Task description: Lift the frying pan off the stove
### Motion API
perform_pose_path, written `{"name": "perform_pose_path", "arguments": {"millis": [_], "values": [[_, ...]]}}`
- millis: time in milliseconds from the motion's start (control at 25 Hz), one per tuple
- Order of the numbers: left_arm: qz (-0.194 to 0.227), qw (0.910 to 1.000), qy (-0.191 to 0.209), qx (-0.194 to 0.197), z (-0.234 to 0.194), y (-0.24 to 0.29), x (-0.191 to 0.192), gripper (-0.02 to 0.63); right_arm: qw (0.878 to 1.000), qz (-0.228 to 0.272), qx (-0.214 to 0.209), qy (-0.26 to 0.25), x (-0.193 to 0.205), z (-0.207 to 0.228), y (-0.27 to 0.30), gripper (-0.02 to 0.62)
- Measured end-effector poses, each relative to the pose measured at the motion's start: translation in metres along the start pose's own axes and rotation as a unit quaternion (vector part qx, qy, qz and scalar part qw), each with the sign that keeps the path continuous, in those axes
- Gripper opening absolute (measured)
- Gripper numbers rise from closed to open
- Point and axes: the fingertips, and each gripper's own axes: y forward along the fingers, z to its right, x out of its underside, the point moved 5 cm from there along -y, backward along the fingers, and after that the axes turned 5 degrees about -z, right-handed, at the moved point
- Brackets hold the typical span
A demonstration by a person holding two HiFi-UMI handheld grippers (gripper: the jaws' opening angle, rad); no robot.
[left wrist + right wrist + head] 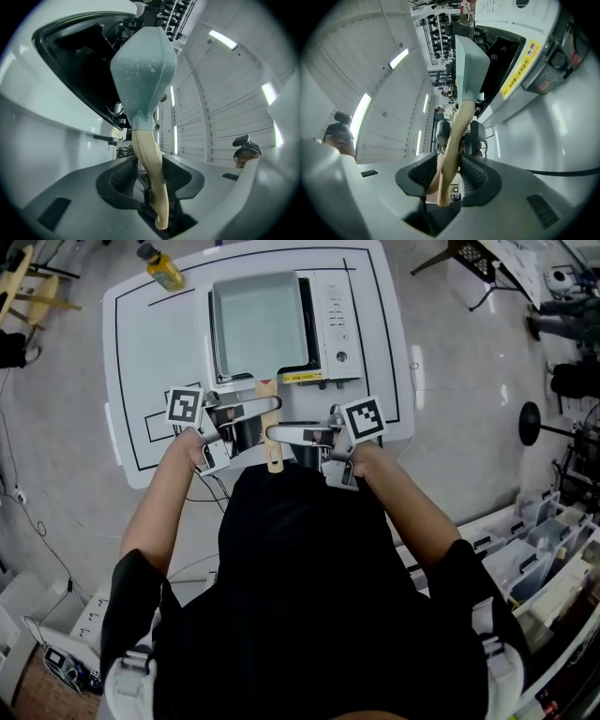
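The frying pan (260, 322) sits on the stove (333, 310) at 12 o'clock on the surface (141, 352), its wooden handle (274, 456) pointing to 6. The left tool (150, 164) and right tool (449, 161) both gape around that handle, unclamped, probably aligning for a two-handed lift.

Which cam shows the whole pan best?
Head view: the pan shows whole from above, sitting on the stove. Both gripper views look along the handle from low down, so they show only the handle and the pan's near end.
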Motion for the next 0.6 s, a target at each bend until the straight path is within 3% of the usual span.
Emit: {"name": "perform_pose_path", "arguments": {"millis": [240,400,600], "values": [[-0.01,0.9999,-0.006,0.003,-0.001,-0.002,-0.003,0.159,1.0,-0.005,0.004,-0.006,-0.003,0.005,0.011,0.126],[-0.009,0.9999,-0.011,0.002,0.003,0.001,-0.003,0.146,0.999,-0.001,0.006,-0.045,-0.006,-0.002,0.01,0.129],[-0.013,0.9998,0.015,-0.001,0.012,0.005,-0.021,0.127,0.995,0.018,-0.037,-0.095,-0.025,-0.015,0.005,0.137]]}}
